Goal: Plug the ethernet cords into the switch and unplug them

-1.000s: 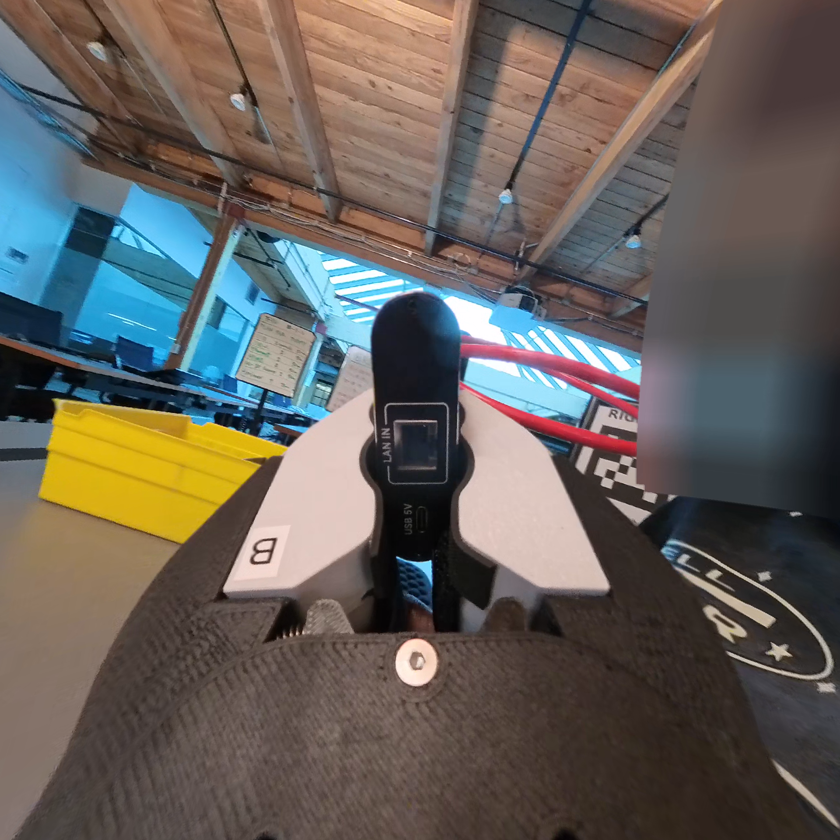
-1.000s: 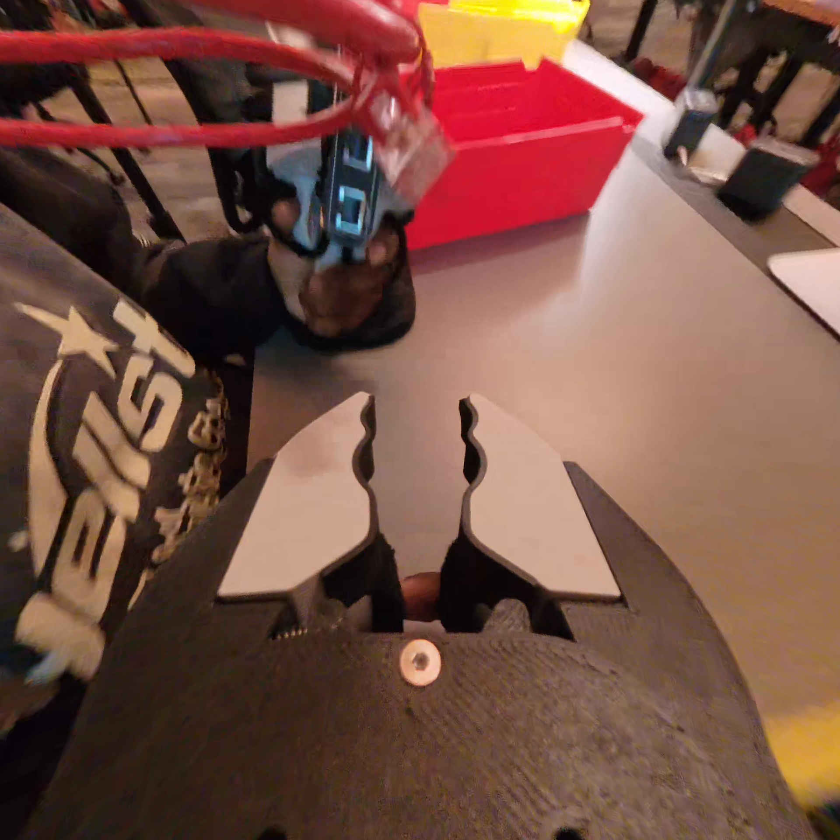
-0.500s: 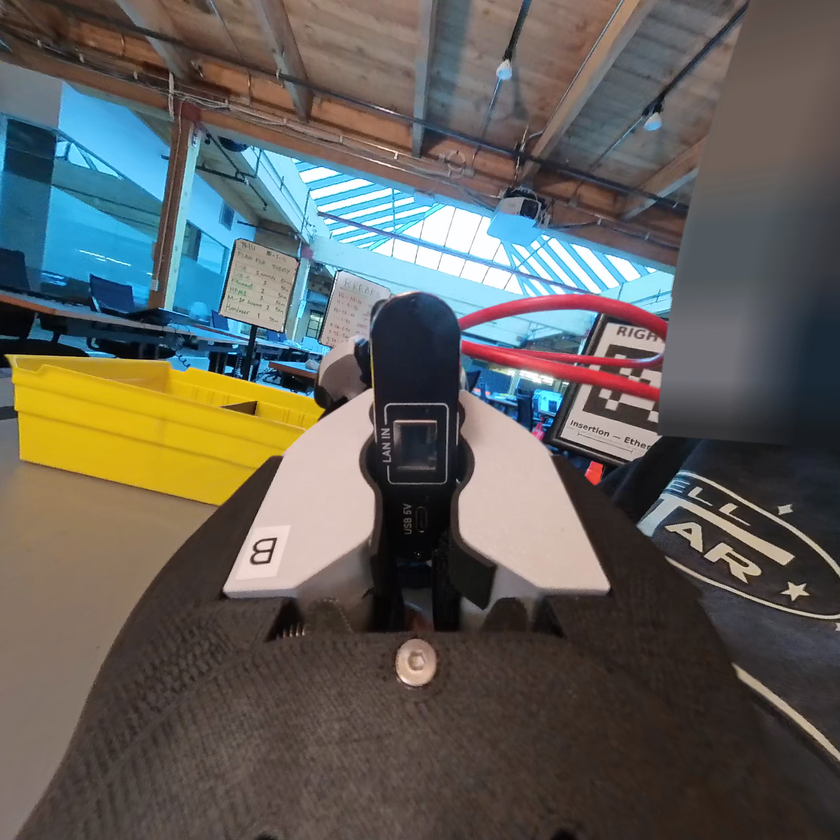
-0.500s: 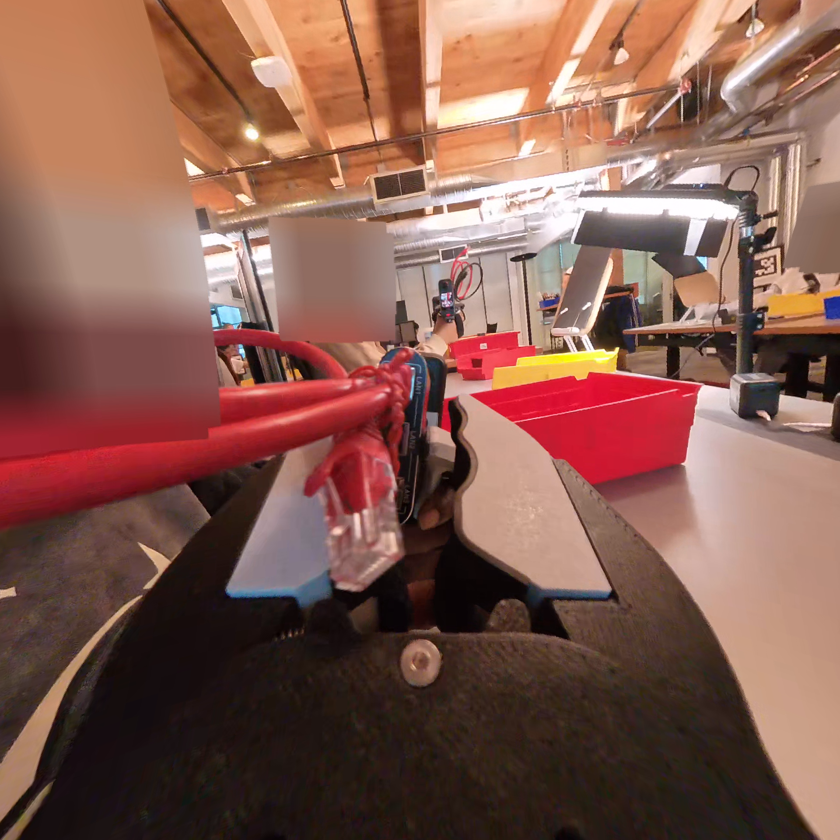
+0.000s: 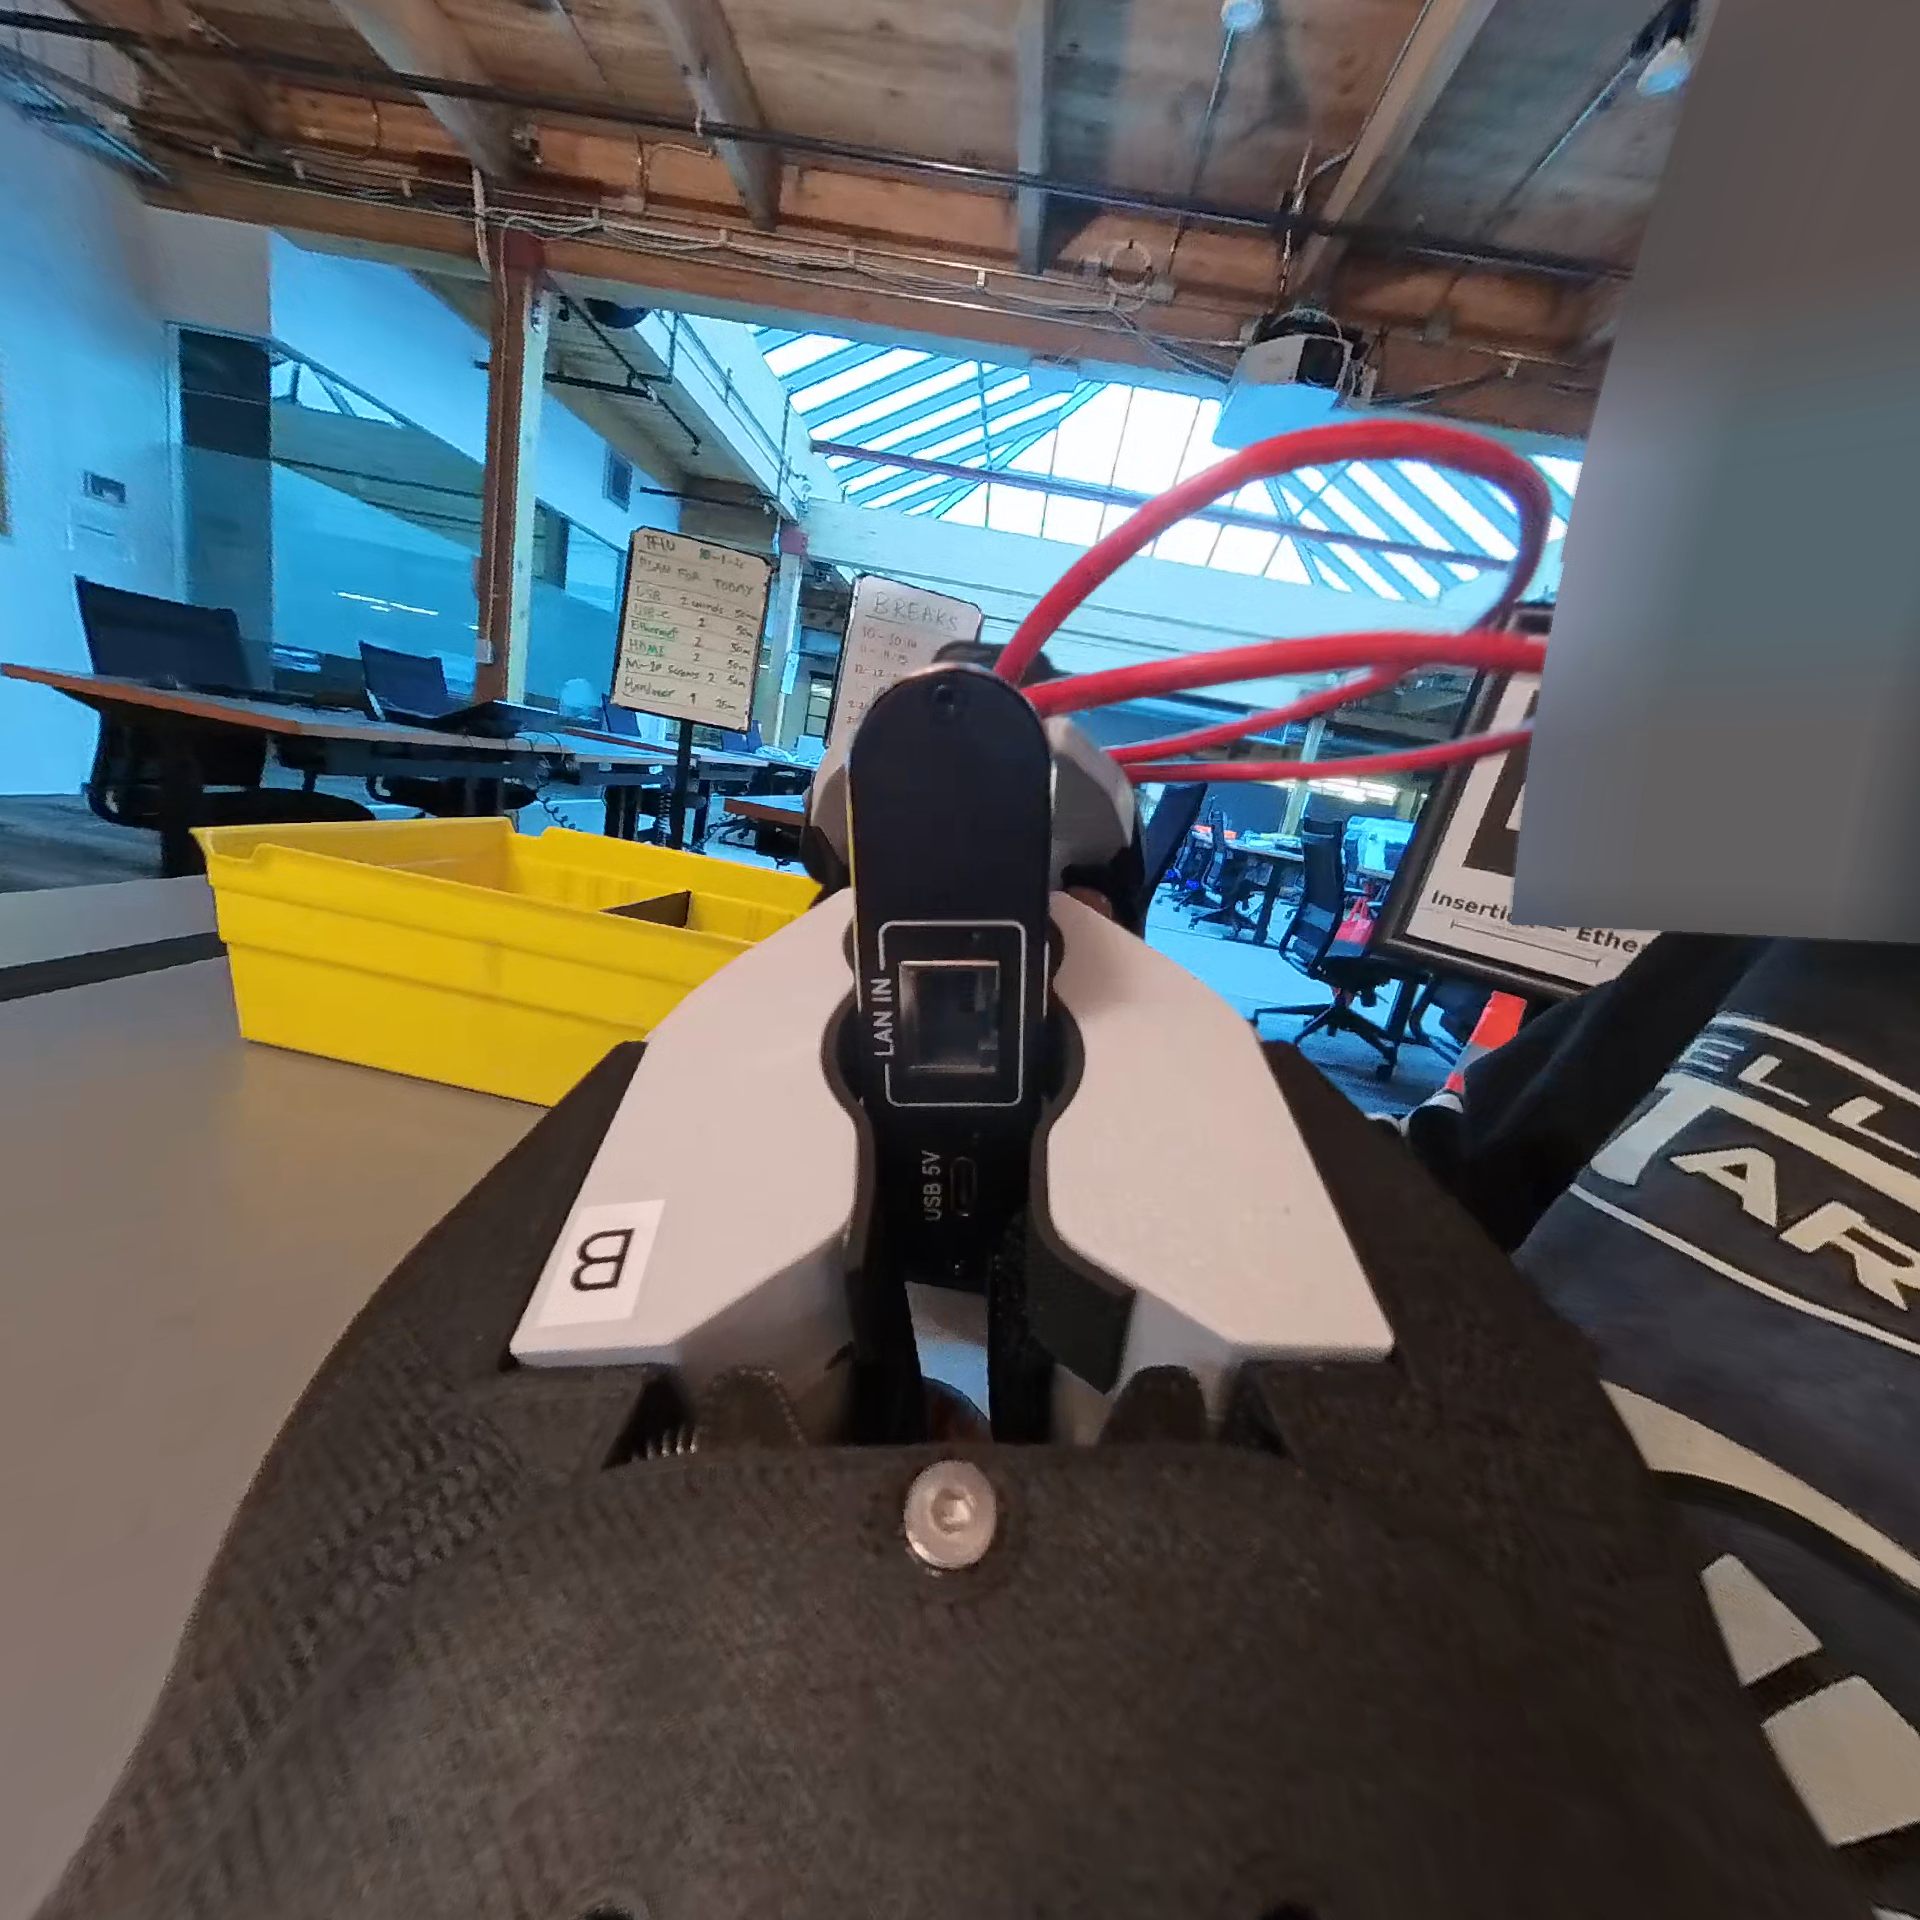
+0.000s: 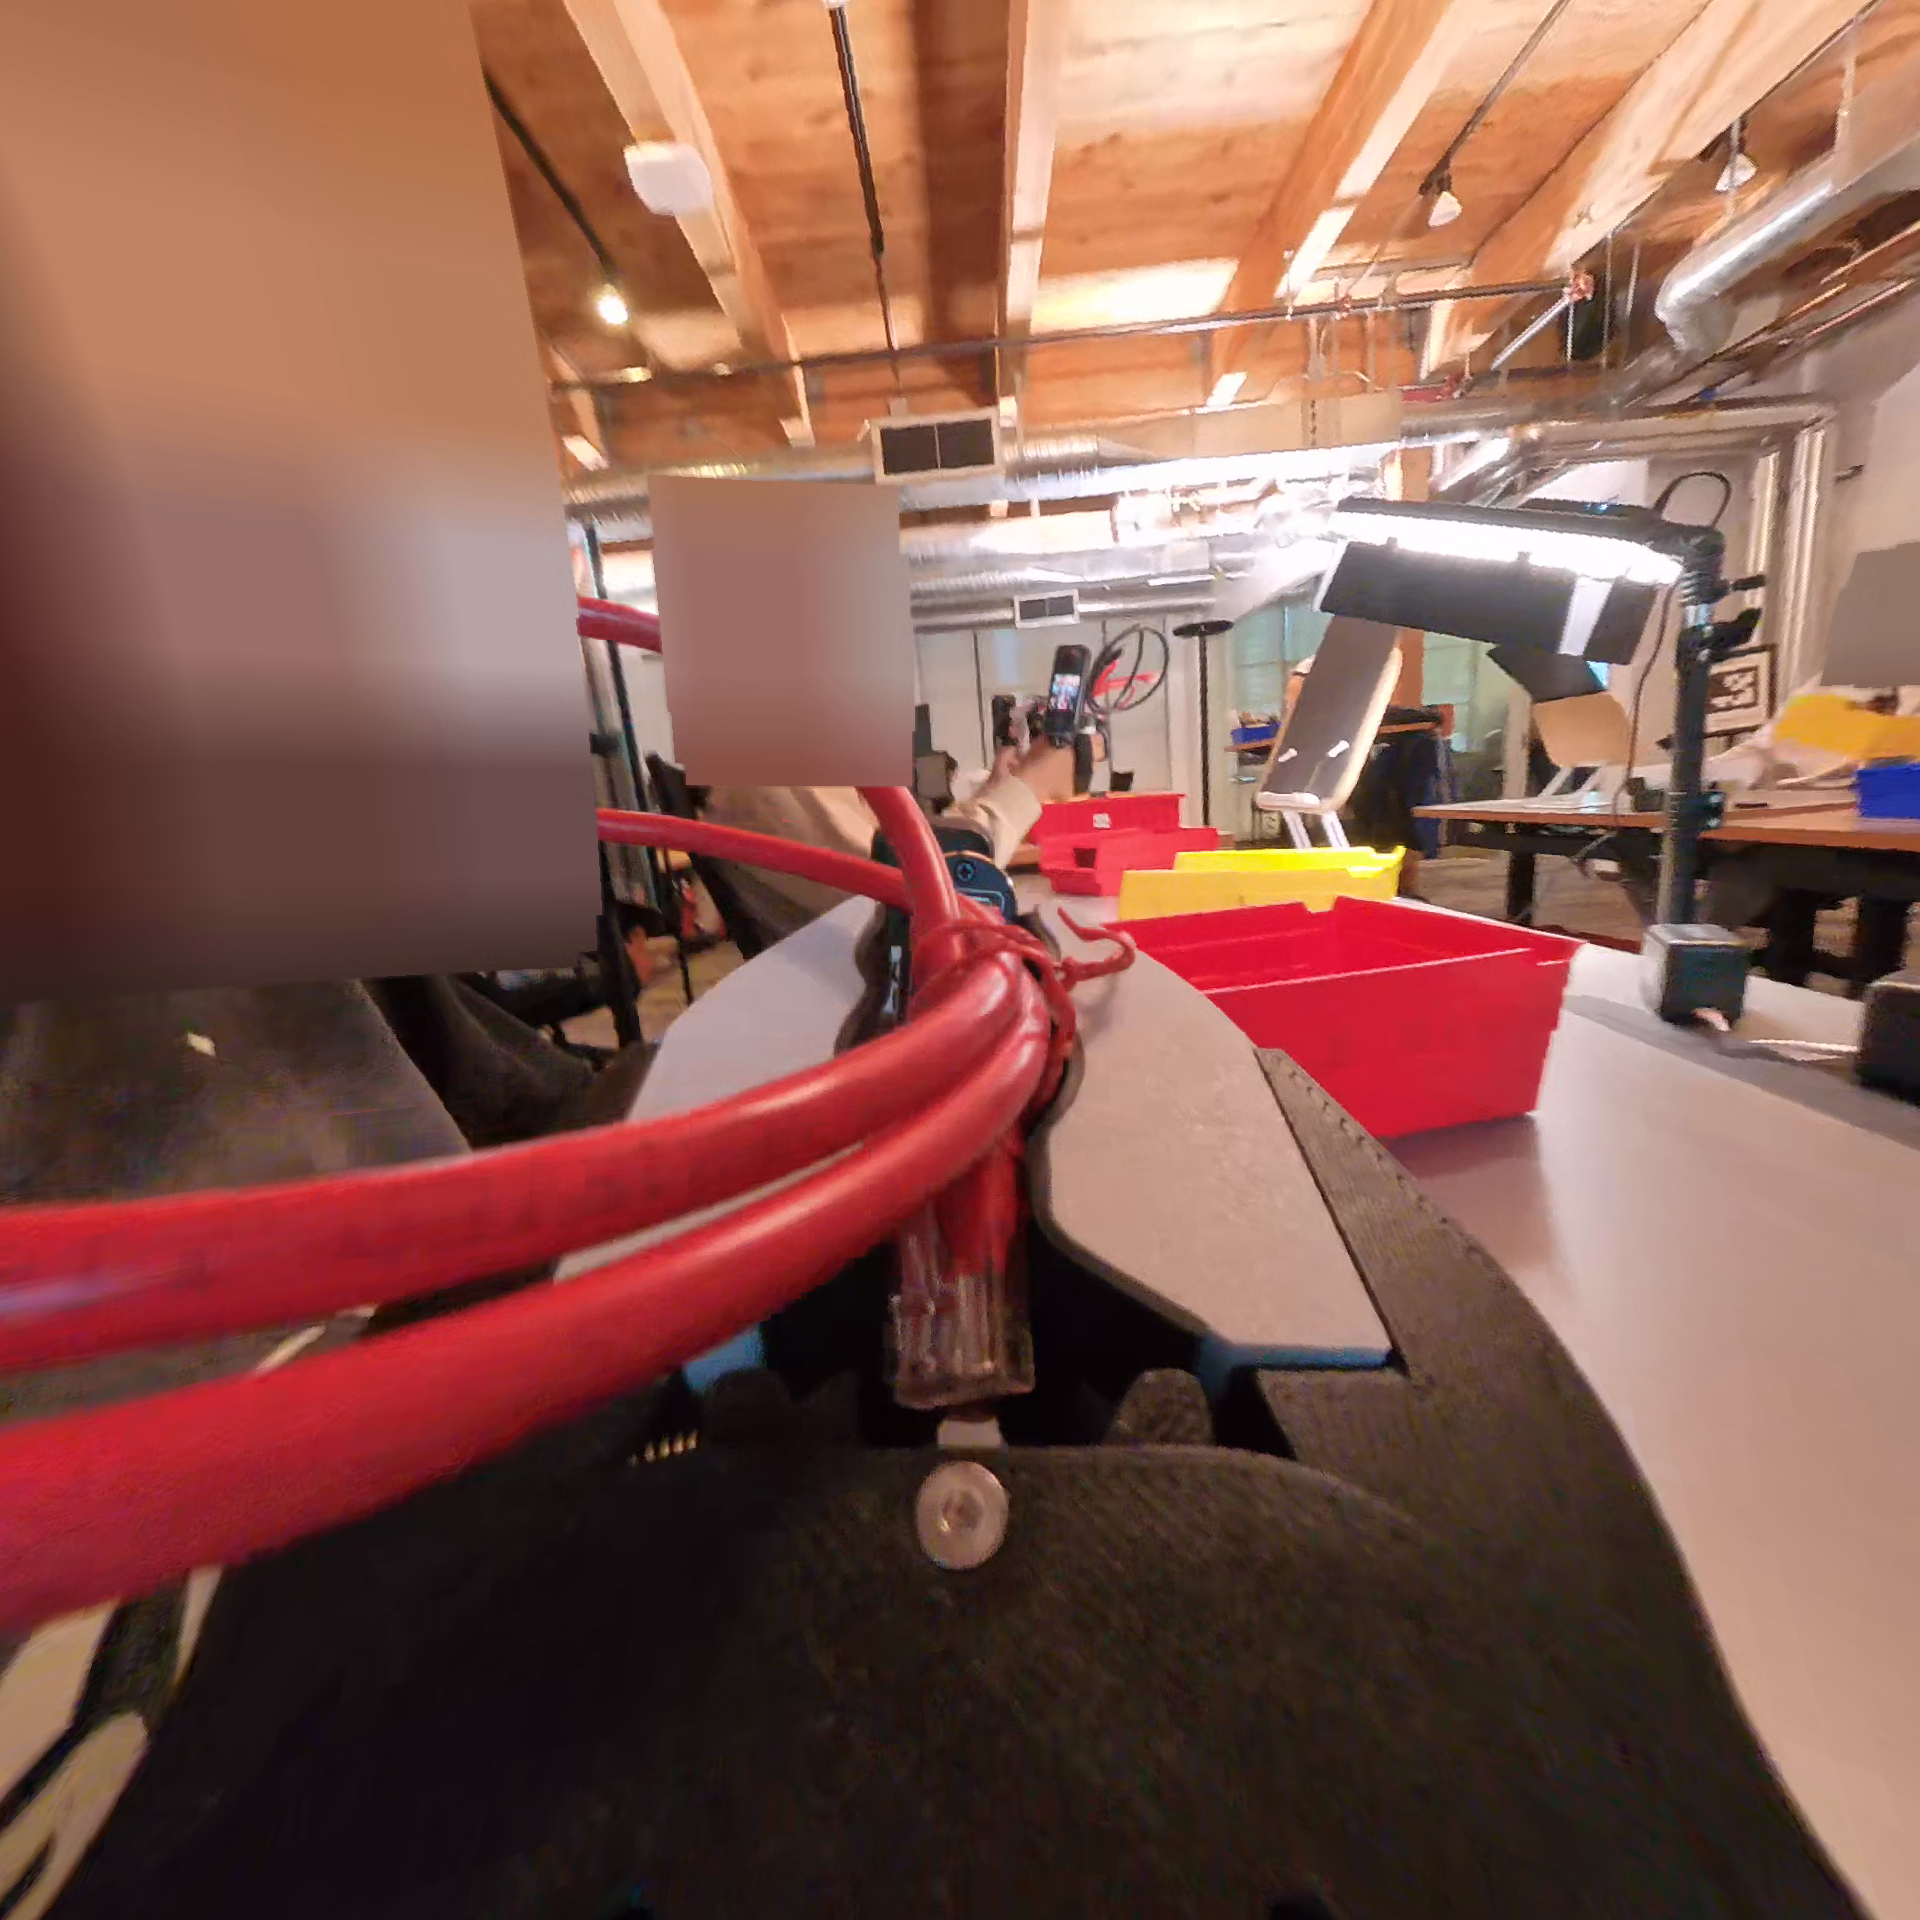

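My left gripper (image 5: 951,914) is shut on a slim black switch (image 5: 951,831) and holds it upright, with an empty port facing the camera. Red ethernet cords (image 5: 1299,665) loop out behind it to the right. In the right wrist view the cord bundle (image 6: 623,1226), tied with a red twist tie, lies across my right gripper (image 6: 945,925). A loose clear plug (image 6: 961,1320) hangs between the fingers near their base. The jaws stand a little apart. The left finger is mostly hidden by cords. The switch (image 6: 977,873) shows just past the fingertips.
A yellow bin (image 5: 468,935) stands on the grey table (image 5: 156,1195) to the left. A red bin (image 6: 1403,997) and small black boxes (image 6: 1699,971) stand on the right. A person's dark printed shirt (image 5: 1714,1299) is close by, beside a framed sign (image 5: 1475,831). Left and right tips are no more than a few centimetres apart.
My right gripper swung up from facing the table to level and closed in on the switch, so the cords and loose plug now lie between its fingers. My left gripper tilted down, still holding the switch.
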Demonstrator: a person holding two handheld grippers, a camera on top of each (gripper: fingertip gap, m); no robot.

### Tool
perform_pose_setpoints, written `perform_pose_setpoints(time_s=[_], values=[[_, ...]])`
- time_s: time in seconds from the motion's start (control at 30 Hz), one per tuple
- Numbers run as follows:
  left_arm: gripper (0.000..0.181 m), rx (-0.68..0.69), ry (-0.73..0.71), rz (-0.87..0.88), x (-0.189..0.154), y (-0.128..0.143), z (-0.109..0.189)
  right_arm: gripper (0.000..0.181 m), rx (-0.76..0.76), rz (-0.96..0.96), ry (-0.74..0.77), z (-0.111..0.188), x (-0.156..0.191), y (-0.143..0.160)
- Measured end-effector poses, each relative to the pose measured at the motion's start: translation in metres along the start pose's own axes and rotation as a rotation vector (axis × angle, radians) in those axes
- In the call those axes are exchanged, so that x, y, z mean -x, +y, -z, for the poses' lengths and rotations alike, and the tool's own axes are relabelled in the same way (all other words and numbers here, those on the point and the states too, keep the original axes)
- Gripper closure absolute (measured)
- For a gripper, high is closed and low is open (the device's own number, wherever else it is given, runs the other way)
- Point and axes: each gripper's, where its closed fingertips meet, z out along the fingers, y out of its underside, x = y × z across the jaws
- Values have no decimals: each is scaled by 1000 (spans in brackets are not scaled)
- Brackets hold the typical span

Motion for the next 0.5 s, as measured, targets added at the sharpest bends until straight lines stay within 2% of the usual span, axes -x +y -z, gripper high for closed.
perform_pose_setpoints(time_s=[0.1, 0.3, 0.4, 0.5], values=[[156, 1, 8, 7, -1, 0, 0, 158, 82, 87, 18, 1, 0, 7], [154, 22, 20, -18, -4, 5, -2, 160, 54, 115, -11, 6, 2, 3], [146, -4, 19, -23, -5, 0, -2, 160, 64, 136, -21, 6, 4, 5], [149, -20, 18, -29, -4, -3, 0, 160, 78, 180, -20, 3, 8, 8]])
